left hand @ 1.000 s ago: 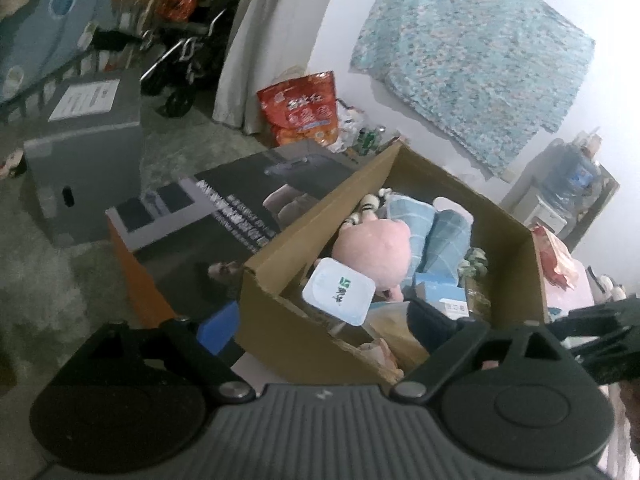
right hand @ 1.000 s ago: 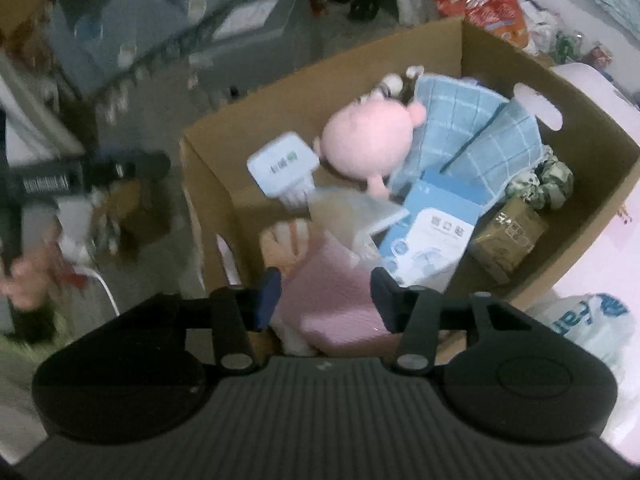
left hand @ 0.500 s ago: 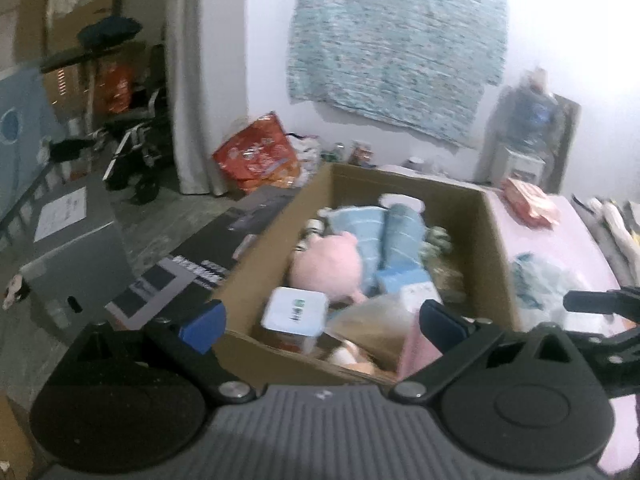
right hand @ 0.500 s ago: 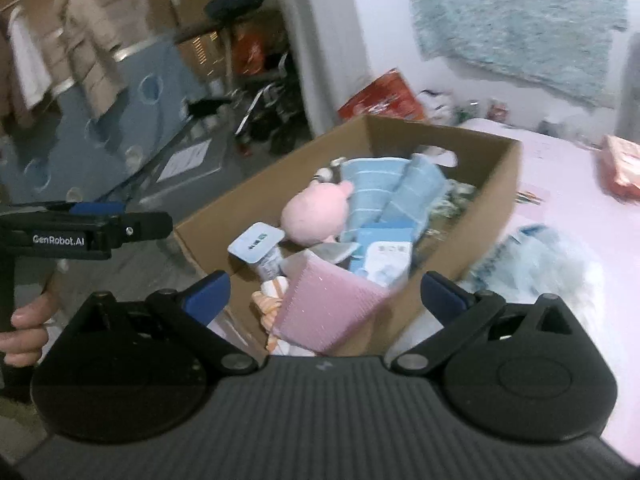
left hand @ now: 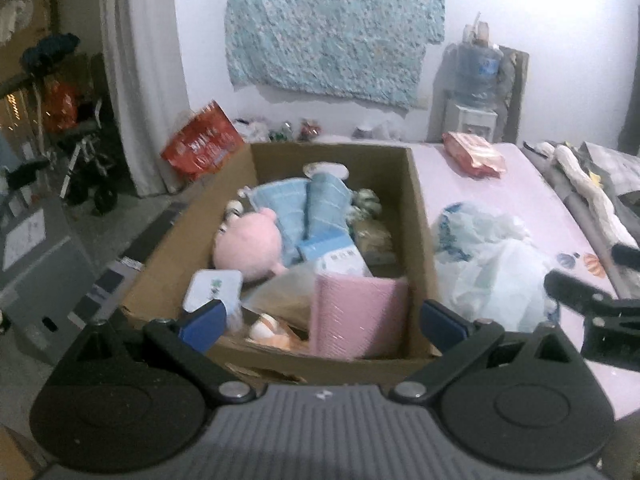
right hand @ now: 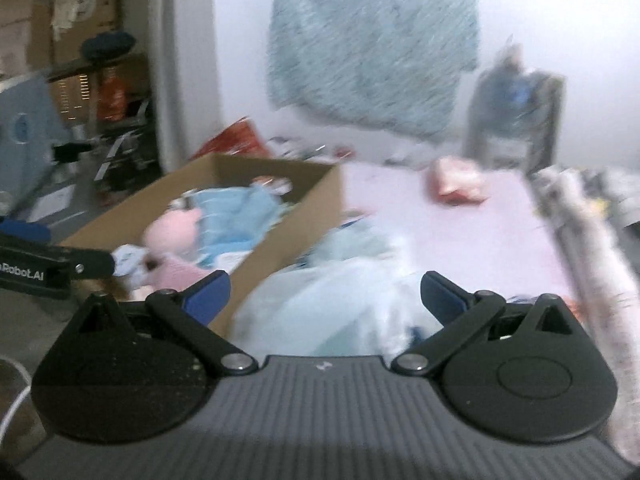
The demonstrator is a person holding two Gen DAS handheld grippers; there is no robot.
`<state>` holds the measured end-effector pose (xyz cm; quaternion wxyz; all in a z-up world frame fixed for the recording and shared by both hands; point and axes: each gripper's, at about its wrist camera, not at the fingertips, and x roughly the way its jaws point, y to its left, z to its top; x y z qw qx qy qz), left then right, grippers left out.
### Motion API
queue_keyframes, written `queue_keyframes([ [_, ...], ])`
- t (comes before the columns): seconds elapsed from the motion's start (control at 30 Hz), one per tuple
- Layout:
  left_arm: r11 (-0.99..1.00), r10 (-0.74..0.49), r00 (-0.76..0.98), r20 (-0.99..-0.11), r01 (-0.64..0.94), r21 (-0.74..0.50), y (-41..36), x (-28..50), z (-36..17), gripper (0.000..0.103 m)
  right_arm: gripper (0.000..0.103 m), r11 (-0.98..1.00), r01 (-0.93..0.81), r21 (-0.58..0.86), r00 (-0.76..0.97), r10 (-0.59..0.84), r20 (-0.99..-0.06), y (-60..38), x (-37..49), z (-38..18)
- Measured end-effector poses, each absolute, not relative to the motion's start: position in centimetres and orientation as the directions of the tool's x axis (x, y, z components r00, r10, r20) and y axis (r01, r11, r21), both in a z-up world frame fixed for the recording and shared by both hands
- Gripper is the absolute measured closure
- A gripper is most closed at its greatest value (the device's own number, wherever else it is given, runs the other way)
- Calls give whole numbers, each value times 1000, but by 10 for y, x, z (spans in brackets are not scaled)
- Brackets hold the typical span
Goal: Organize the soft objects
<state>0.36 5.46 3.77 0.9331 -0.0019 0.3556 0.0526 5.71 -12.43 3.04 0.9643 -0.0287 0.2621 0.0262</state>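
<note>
a pink-covered bed (left hand: 516, 196) fills the right of both views, and a brown cardboard box (left hand: 418, 216) stands at its left edge, open at the top and packed with soft things; a crumpled pale plastic bag (left hand: 492, 264) with blue print lies on the bed just beside the box's right wall; inside the box, folded light-blue checked cloths (left hand: 304, 204) lean toward the far end, a round pink plush toy (left hand: 248, 246) rests against their left side, and a pink ribbed cloth (left hand: 358, 312) stands folded in the near right corner, touching the box wall; a blue-and-white packet (left hand: 340, 258) lies between the pink cloth and the blue cloths, and a small white pack (left hand: 214, 290) with a green mark sits near the left wall; the left gripper (left hand: 322, 320) hangs above the box's near edge, its blue pads spread as wide as they go after just opening, with nothing between them; the right gripper (right hand: 324, 294) points over the plastic bag, blurred, its jaws likewise just opened fully and holding nothing.
</note>
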Motion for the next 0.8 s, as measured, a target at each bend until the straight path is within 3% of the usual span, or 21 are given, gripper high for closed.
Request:
queue_keyframes([
  [0.1,996,73,738,-670,-93,5,54,1,37,0,1,997,-17,-70,888,-17,-459,-127,48,35],
  [0.23,994,88,747,-659,-104,15,55,-4,37,0,1,1000,-3,-14,887,-3,-462,-133,45,38],
  [0.63,970,227,624,-748,-211,118,71,2,25,0,1,986,-28,165,738,132,-661,-111,66,1],
  [0.8,965,240,590,-771,-234,121,78,-2,18,0,1,981,-60,184,693,173,-699,-95,73,-7],
])
